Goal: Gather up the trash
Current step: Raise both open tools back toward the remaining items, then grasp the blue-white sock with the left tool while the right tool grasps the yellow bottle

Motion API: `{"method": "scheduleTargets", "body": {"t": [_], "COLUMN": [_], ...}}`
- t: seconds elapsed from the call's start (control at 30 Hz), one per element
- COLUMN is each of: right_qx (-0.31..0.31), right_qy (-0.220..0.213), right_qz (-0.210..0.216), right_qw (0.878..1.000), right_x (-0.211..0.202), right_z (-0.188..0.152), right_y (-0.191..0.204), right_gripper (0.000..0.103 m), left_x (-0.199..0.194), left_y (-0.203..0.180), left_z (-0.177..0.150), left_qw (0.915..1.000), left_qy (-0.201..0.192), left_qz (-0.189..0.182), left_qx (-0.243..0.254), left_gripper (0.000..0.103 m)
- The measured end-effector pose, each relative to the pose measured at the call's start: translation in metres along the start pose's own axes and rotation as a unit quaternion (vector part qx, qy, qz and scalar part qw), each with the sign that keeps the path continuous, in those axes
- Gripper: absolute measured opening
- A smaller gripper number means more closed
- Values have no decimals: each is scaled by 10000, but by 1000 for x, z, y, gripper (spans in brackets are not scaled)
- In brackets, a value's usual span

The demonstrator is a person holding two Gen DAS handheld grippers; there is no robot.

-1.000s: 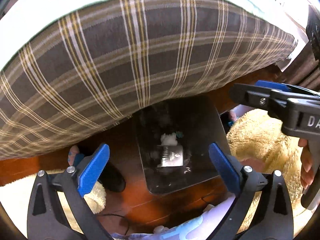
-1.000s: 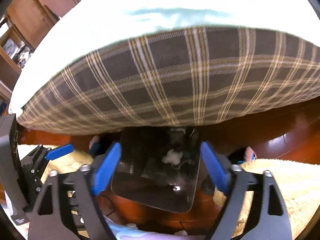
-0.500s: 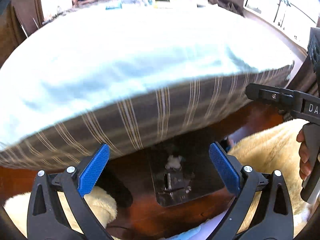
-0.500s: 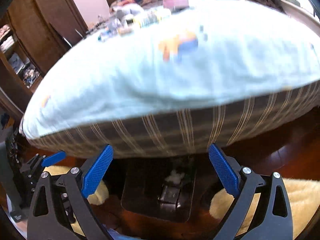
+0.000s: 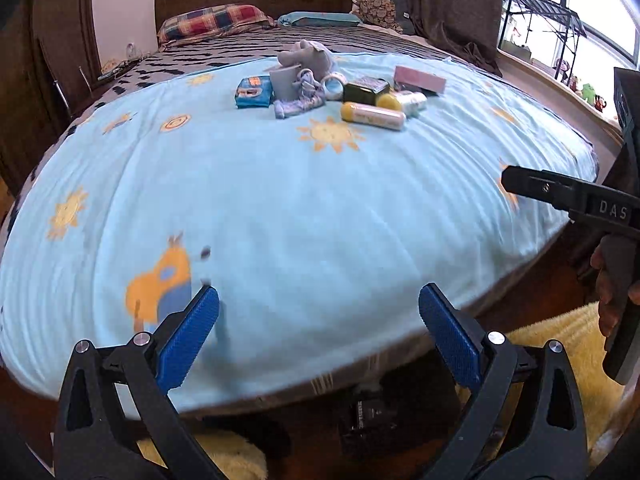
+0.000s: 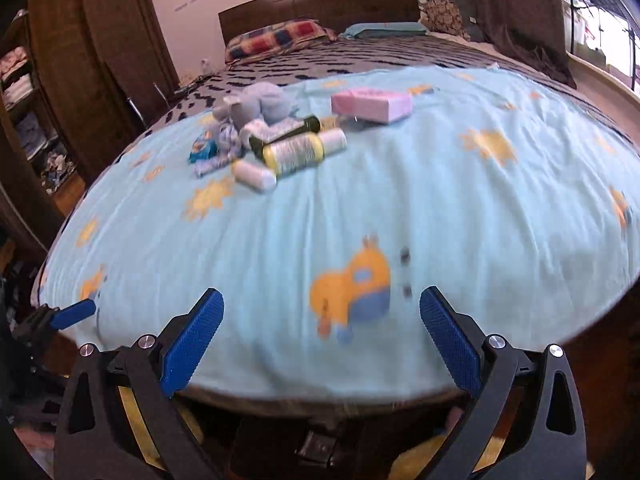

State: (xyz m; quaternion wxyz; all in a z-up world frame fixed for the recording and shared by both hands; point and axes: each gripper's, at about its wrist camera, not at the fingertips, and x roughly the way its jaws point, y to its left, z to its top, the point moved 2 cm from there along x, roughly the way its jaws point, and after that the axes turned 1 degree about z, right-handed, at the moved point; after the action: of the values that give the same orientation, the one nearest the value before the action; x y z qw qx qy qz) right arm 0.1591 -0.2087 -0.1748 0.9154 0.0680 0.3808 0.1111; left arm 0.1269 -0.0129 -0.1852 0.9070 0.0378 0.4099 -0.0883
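Observation:
A pile of small items lies far back on the bed: a blue packet (image 5: 253, 92), a grey cup (image 5: 285, 82), a grey plush toy (image 5: 308, 54), yellow-capped bottles (image 5: 372, 116), a dark box (image 5: 366, 90) and a pink box (image 5: 418, 79). The right wrist view shows the same pink box (image 6: 372, 105) and bottles (image 6: 296, 152). My left gripper (image 5: 318, 292) and right gripper (image 6: 320, 294) both hover open and empty over the near bed edge. The black bin (image 5: 368, 412) (image 6: 320, 448) sits on the floor below them, mostly hidden by the mattress.
A light blue blanket (image 5: 280, 200) with sun prints covers the bed's near half. A yellow fluffy rug (image 5: 560, 340) lies on the floor beside the bin. A hand (image 5: 608, 292) holds the right gripper's handle. A brown wardrobe (image 6: 100, 60) stands at the left.
Both grippers rose from just above the bin and tilted upward, so the bed top and its pile came into sight. The right jaws spread a little wider.

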Motion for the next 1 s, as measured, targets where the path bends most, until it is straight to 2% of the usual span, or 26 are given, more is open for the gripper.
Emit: {"method": "scheduleTargets", "body": {"t": [0.37, 0.5, 0.57, 0.77, 0.87, 1.0], "right_qx": [41, 279, 339, 410, 361, 315], "right_qy": [69, 267, 316, 411, 453, 474], "right_qz": [72, 156, 191, 343, 229, 129], "right_qw": [9999, 9991, 9987, 9977, 9981, 9983], "right_x": [49, 73, 82, 105, 115, 123], "right_z": [55, 67, 71, 85, 92, 98], "right_y": [18, 17, 17, 24, 26, 24], "right_gripper": [97, 90, 80, 78, 78, 71], "left_x": [33, 47, 56, 80, 89, 101], "left_y": [22, 29, 32, 38, 40, 41], "left_z": [55, 72, 80, 98, 104, 117], "left_qw": [10000, 10000, 10000, 9999, 9999, 9998], "left_qy": [-30, 42, 61, 119, 111, 119], "left_qz": [28, -31, 10, 34, 20, -80], "left_qx": [-24, -54, 5, 84, 99, 122], "left_gripper": [95, 95, 95, 95, 95, 92]}}
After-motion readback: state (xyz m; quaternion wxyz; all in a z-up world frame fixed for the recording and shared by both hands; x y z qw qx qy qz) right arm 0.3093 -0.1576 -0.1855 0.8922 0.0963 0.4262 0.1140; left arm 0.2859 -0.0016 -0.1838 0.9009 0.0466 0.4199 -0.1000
